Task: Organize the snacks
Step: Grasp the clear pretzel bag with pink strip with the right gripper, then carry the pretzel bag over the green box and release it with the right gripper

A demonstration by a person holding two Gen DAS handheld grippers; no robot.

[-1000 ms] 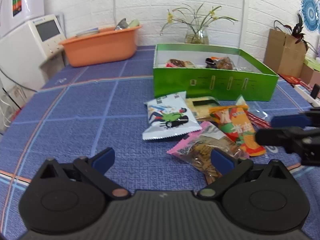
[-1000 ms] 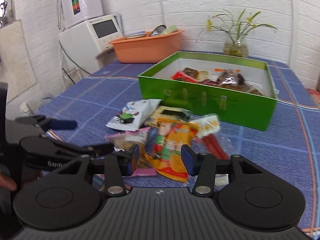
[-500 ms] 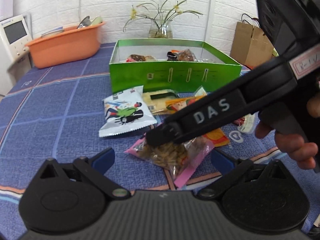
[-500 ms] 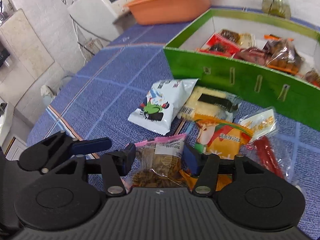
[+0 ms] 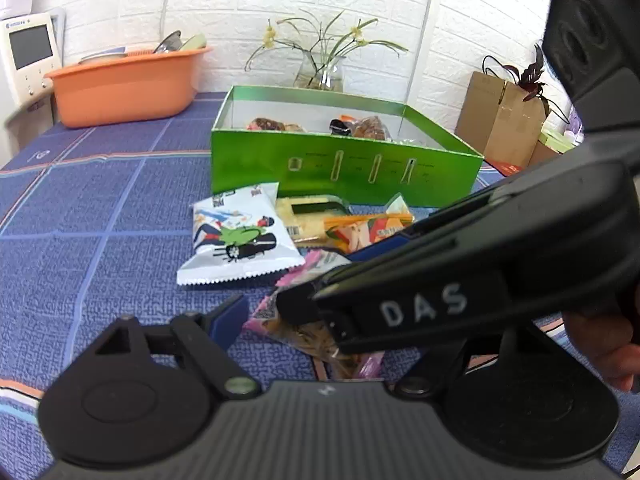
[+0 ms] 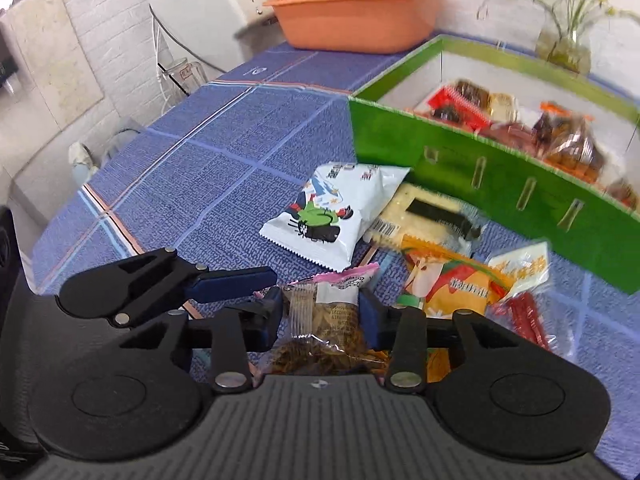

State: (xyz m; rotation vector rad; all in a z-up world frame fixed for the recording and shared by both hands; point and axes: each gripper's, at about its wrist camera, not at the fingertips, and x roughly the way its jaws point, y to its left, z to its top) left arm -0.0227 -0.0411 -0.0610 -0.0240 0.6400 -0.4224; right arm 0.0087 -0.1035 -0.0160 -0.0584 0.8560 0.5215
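Note:
A clear snack bag with pink edges [image 6: 326,320] lies on the blue tablecloth, and my right gripper [image 6: 320,314] has its jaws around it with a pad on each side. In the left wrist view the right gripper [image 5: 304,300] crosses over the same bag [image 5: 316,340]. My left gripper [image 5: 332,320] is open just behind the bag; its right finger is hidden. A white bag [image 6: 332,216], a yellow pack [image 6: 424,210] and an orange bag [image 6: 452,284] lie nearby. The green box [image 6: 500,176] holds several snacks.
An orange basin [image 5: 124,84] stands at the back left beside a white appliance [image 6: 224,4]. A glass vase with flowers [image 5: 320,68] stands behind the box. Cardboard boxes [image 5: 500,120] sit at the right. The table's edge [image 6: 100,208] runs along the left.
My right gripper has moved down and forward over the pink-edged bag, and its jaws now sit around it. My left gripper has moved closer to the bag.

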